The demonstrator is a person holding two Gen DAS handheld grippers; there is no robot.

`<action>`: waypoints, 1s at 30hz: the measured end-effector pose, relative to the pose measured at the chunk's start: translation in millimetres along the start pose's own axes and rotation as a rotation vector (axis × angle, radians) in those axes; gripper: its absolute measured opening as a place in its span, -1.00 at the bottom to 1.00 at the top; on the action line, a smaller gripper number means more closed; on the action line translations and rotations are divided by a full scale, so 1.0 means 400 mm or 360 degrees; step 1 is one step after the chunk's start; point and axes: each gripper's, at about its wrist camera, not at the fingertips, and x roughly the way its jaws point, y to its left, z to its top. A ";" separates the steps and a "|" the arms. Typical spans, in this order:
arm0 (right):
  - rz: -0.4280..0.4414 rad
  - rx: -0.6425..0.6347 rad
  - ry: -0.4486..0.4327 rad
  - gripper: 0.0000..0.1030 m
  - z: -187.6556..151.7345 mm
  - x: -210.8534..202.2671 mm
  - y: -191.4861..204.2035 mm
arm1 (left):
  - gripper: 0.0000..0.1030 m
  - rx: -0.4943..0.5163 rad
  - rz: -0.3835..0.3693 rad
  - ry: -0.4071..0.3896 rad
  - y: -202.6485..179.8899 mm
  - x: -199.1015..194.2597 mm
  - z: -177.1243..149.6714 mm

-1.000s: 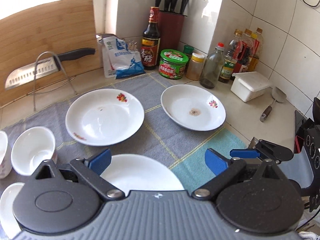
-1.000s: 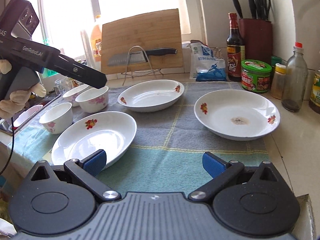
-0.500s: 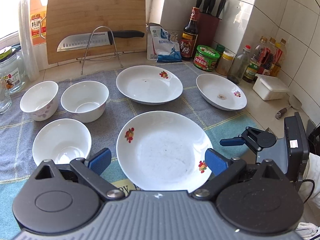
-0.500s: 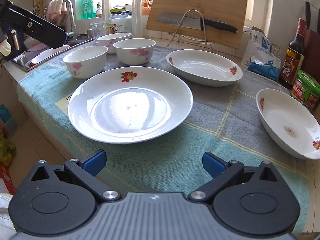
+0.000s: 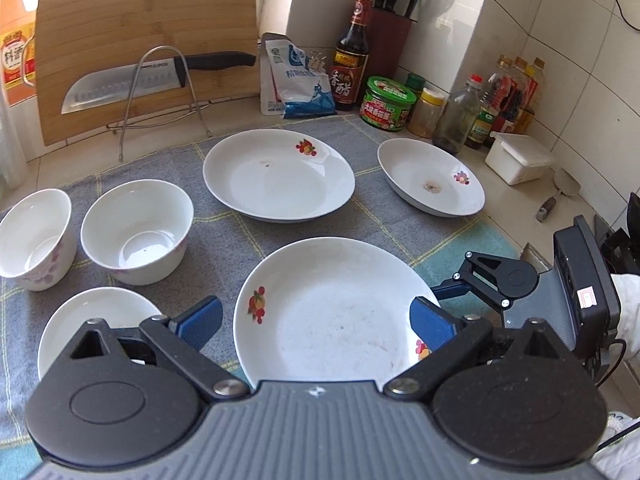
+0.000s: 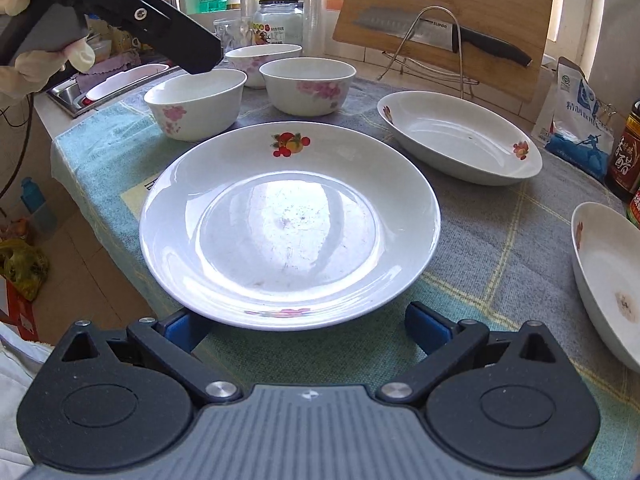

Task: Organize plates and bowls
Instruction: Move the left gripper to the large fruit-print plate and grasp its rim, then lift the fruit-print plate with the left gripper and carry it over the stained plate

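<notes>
Directly ahead of our right tongs [image 6: 302,326] lay the near plate [image 6: 288,220], its closest rim reaching between the two spread blue pads, which stood apart with nothing pinched; whether the left pad touched the rim from beneath we could not tell. Our left tongs [image 5: 316,318], likewise spread and holding nothing, hovered over the same plate from the opposite side. Being round, the plate offered no long axis, so the approach turned only on the rim edge facing each hand, and we judged the right hand the nearer. Behind it on the cloth-covered surface [image 6: 500,248] stood three bowls [image 6: 308,86] to the left and a second plate [image 6: 460,140] to the right, with a third plate [image 6: 608,280] well apart at the right edge.
</notes>
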 end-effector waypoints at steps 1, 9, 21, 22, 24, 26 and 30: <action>0.0000 -0.0002 -0.0002 1.00 -0.001 0.000 0.000 | 0.93 0.0010 -0.0002 0.0015 0.001 0.009 0.004; 0.0024 -0.0053 -0.0048 1.00 -0.013 -0.005 -0.004 | 0.93 0.0008 0.0007 0.0146 0.015 0.083 0.032; 0.0053 -0.0200 -0.0153 1.00 -0.054 -0.016 0.000 | 0.92 -0.0037 0.0041 0.0440 0.043 0.189 0.067; 0.0053 -0.0201 -0.0147 1.00 -0.052 -0.016 0.001 | 0.92 -0.0032 0.0039 0.0461 0.044 0.197 0.068; 0.0059 -0.0196 -0.0124 1.00 -0.044 -0.014 -0.002 | 0.92 -0.0027 0.0032 0.0493 0.048 0.208 0.070; 0.0070 -0.0185 -0.0097 1.00 -0.034 -0.011 -0.003 | 0.92 -0.0029 0.0004 0.0529 0.051 0.218 0.072; 0.0095 -0.0135 -0.0093 1.00 -0.023 -0.005 -0.007 | 0.91 -0.0019 -0.0037 0.0576 0.052 0.234 0.074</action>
